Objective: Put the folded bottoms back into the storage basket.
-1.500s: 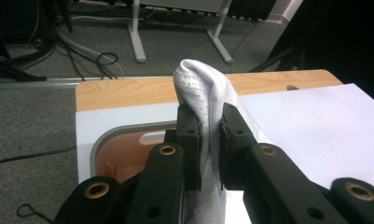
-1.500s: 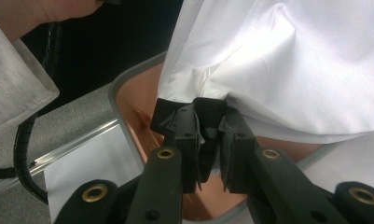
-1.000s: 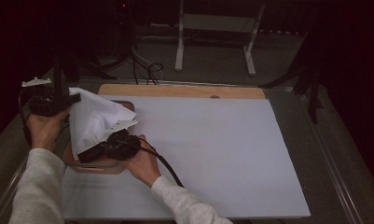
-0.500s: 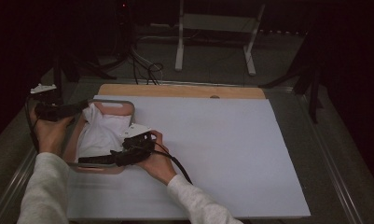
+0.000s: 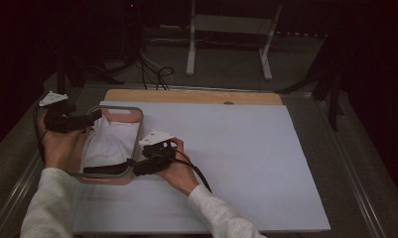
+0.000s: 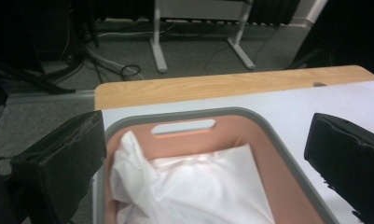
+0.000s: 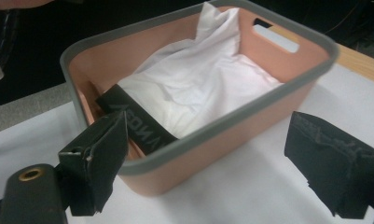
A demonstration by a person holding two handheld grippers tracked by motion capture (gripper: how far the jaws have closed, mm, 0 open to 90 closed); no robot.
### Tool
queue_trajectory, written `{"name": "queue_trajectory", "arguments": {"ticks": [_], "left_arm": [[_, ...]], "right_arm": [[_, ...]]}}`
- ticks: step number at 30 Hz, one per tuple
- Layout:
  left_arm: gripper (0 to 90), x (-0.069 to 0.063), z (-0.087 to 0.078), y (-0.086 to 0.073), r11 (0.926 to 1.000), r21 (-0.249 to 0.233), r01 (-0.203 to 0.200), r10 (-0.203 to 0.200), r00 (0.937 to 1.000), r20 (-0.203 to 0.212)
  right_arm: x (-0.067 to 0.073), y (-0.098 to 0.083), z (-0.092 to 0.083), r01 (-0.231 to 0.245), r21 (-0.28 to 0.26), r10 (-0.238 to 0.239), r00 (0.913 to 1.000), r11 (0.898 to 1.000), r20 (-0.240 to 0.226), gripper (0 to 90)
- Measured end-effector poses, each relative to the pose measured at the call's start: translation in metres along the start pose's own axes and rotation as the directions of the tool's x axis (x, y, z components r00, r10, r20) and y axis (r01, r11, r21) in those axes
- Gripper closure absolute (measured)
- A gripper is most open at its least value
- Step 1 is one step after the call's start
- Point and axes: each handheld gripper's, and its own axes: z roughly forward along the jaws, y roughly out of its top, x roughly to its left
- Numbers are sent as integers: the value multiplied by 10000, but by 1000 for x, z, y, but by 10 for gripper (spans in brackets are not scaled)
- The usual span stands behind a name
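- Nearest the person, two pale knit sleeves come up from the bottom edge; the right gripper point(image 5: 132, 166) lies at the near end of the basket, its black padded fingers point(image 7: 98, 163) spread wide, one just inside the near rim and one outside the wall, pressing on nothing. They have just been opening.
- Beside it on the left, the left gripper point(image 5: 95, 116) sits over the basket's far left corner with its blocky black fingers point(image 6: 63, 163) wide apart and nothing between them; they too have just been opening.
- Between the two lies the basket point(image 5: 139, 124), a rounded rectangular tub of salmon plastic with a grey rim and a slot handle at its far end.
- Inside it rests the white cloth point(image 5: 109, 141), soft and rumpled, with a black band point(image 7: 138, 126) bearing pale lettering at its near end.
- Under the basket spreads a smooth white sheet point(image 5: 246, 158) on the surface, a wooden board point(image 5: 186, 96) showing beyond it.
- Farther off, grey floor, looped cables and a white metal stand point(image 5: 226, 29) stand in a dark room.
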Motion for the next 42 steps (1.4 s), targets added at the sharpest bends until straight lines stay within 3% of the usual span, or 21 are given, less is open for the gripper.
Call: {"name": "queue_trajectory", "arguments": {"ticks": [7,8,18,26,31,34,42], "left_arm": [[4,-17,-3,-4,9995,-192,-262,268,9991,337],[4,-24,-4,-7,9992,-218,-322,331,9986,401],[3,-52,-9,-23,9981,-372,-494,519,9964,674],[3,-70,-9,-35,9964,-436,-728,765,9930,902],[3,-84,-10,-45,9947,-492,-900,951,9887,1155],[2,-96,-10,-57,9916,-346,-1243,1278,9832,1305],[2,-110,-15,-76,9901,-516,-1304,1368,9789,1517]], "right_arm": [[-12,-5,-18,-158,-126,159,9998,9998,101,125],[-14,-7,-21,-198,-127,199,9997,9997,125,124],[-41,-30,-61,-378,-237,388,9983,9990,436,101],[-55,-47,-81,-551,-191,562,9965,9983,612,94],[-62,-58,-93,-659,-92,664,9951,9978,739,94],[-69,-66,-105,-752,-139,761,9931,9971,895,94],[-83,-82,-130,-966,-393,1006,9883,9945,1146,93]]}}
